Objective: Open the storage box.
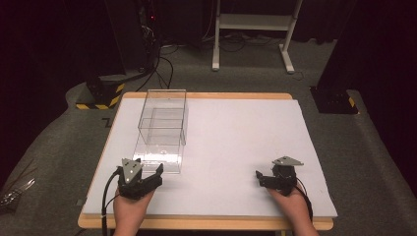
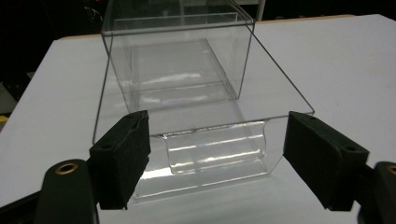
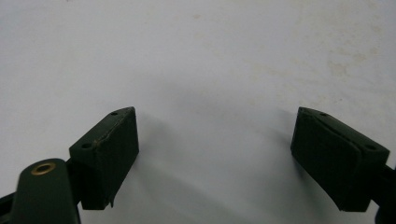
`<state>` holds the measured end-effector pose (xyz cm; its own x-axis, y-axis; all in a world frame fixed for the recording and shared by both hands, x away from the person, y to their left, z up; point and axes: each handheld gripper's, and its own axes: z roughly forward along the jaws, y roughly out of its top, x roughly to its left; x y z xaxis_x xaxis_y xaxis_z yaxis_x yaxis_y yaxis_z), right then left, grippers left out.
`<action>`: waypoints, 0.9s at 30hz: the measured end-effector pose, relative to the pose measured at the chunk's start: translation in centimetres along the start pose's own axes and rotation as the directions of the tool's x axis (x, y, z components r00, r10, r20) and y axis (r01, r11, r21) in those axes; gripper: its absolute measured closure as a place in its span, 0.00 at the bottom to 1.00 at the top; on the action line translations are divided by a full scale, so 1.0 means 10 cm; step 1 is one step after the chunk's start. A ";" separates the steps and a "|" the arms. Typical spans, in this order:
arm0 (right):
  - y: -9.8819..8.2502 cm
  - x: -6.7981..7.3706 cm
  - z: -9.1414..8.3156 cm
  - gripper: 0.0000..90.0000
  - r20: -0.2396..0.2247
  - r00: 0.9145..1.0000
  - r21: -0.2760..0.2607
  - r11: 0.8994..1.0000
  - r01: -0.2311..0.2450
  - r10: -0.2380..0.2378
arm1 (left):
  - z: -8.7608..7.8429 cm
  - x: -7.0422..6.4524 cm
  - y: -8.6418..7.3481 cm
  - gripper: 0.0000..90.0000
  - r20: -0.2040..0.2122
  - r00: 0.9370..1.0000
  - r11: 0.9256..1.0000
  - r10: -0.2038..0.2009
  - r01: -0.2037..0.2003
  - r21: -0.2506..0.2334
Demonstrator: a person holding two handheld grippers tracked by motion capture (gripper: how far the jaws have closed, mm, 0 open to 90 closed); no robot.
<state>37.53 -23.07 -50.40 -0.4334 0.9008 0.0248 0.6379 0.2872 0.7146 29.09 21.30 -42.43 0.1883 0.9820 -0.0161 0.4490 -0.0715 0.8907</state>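
A clear plastic box (image 1: pixel 163 120) stands on the white table (image 1: pixel 236 132) at its left half, with a clear lid or flap (image 1: pixel 158 158) lying flat in front of it. My left gripper (image 1: pixel 143 173) is open just short of that flap's near edge. In the left gripper view the box (image 2: pixel 177 60) rises ahead and the flap's curved lip (image 2: pixel 217 149) lies between the wide-apart jaws of the left gripper (image 2: pixel 217 158). My right gripper (image 1: pixel 268 178) is open over bare table at the front right, nothing between the jaws of the right gripper (image 3: pixel 215 156).
The table's wooden rim (image 1: pixel 196 225) shows along the front edge. On the floor behind stand a white frame (image 1: pixel 253 34), black equipment with cables (image 1: pixel 147 39) and a yellow-black striped base (image 1: pixel 105 93). A dark stand base (image 1: pixel 334 98) sits at the right.
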 end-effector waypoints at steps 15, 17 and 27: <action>0.00 0.00 0.00 0.17 0.000 1.000 0.000 1.000 0.003 -0.003 | 0.02 0.68 0.11 0.43 -0.049 0.998 0.999 -0.036 0.035 -0.031; 0.00 0.00 0.00 0.17 0.000 1.000 0.000 1.000 0.002 -0.002 | 0.03 0.81 0.07 0.45 -0.058 0.997 0.999 -0.045 0.043 -0.030; 0.00 0.00 0.00 0.17 0.001 1.000 0.000 1.000 0.002 -0.002 | 0.20 1.31 -0.26 0.48 -0.102 0.992 0.997 -0.071 0.075 0.029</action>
<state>37.53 -23.06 -50.40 -0.4341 0.9006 0.0227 0.6367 0.2888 0.7150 32.15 33.98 -45.88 0.0657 0.9973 -0.0331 0.4872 -0.0031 0.8733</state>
